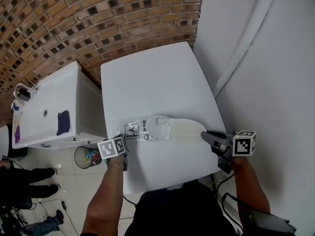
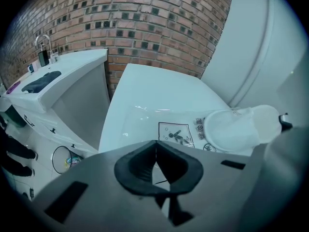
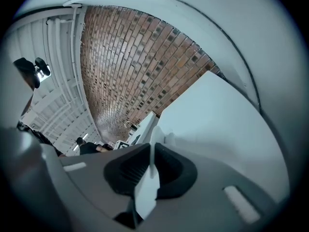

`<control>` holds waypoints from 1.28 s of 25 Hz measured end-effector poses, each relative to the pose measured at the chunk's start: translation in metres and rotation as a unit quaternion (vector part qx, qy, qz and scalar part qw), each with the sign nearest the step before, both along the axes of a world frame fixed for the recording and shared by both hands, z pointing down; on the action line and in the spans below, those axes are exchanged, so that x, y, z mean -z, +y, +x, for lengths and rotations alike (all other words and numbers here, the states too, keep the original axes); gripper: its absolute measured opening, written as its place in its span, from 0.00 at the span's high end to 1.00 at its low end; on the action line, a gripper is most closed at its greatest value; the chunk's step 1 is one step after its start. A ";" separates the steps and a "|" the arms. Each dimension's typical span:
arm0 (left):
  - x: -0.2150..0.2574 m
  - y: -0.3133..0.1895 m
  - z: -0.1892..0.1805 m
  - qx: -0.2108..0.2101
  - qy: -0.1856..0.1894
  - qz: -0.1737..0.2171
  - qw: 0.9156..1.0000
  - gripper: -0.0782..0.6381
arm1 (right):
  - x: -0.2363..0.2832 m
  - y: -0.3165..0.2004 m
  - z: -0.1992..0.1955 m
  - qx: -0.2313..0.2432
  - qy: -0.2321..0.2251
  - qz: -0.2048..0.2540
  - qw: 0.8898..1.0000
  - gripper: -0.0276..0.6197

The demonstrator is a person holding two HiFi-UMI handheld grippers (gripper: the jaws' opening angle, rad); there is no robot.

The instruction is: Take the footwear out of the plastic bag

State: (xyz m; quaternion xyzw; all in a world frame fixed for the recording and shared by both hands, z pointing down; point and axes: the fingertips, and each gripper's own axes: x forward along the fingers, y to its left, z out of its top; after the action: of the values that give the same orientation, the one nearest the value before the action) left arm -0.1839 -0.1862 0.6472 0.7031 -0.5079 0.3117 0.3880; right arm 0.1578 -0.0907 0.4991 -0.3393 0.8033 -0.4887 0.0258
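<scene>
A white slipper (image 1: 179, 130) lies on the white table (image 1: 152, 77), its toe end inside a clear plastic bag (image 1: 129, 130) with a printed label. My left gripper (image 1: 123, 145) is shut on the bag's left end, thin film pinched between its pads (image 2: 155, 166). In the left gripper view the slipper (image 2: 236, 129) sticks out of the bag (image 2: 145, 122) to the right. My right gripper (image 1: 204, 135) is at the slipper's exposed right end. Its jaws have drawn in on the thin white slipper edge (image 3: 147, 192), which stands between the pads of the right gripper (image 3: 152, 166).
A white counter (image 1: 49, 107) with a tap and a dark cloth stands left of the table. A bin (image 1: 87, 156) sits on the floor between them. Brick wall runs behind, a white wall at the right. A person's legs (image 1: 24, 176) show at lower left.
</scene>
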 end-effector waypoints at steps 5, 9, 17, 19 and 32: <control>-0.003 -0.006 -0.007 0.011 -0.007 0.001 1.000 0.88 | 0.012 0.004 0.012 -0.019 0.004 0.014 1.000 0.91; -0.003 -0.009 -0.013 0.034 0.001 -0.002 0.999 0.88 | 0.024 0.006 0.026 -0.041 0.014 0.023 0.999 0.91; -0.001 -0.012 -0.013 0.064 0.019 -0.002 0.998 0.88 | 0.054 0.013 0.045 -0.071 0.032 0.051 0.996 0.91; 0.000 -0.014 -0.012 0.069 0.025 -0.001 0.997 0.88 | 0.063 0.015 0.048 -0.077 0.034 0.059 0.995 0.91; 0.010 -0.032 0.004 0.071 0.055 0.016 0.996 0.88 | 0.115 0.041 0.049 -0.094 0.030 0.105 0.990 0.91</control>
State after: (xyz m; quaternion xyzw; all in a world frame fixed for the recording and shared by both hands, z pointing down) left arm -0.1798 -0.2184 0.6371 0.6877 -0.5391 0.2361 0.4251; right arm 0.2063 -0.0494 0.3842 -0.4230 0.8155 -0.3862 0.0828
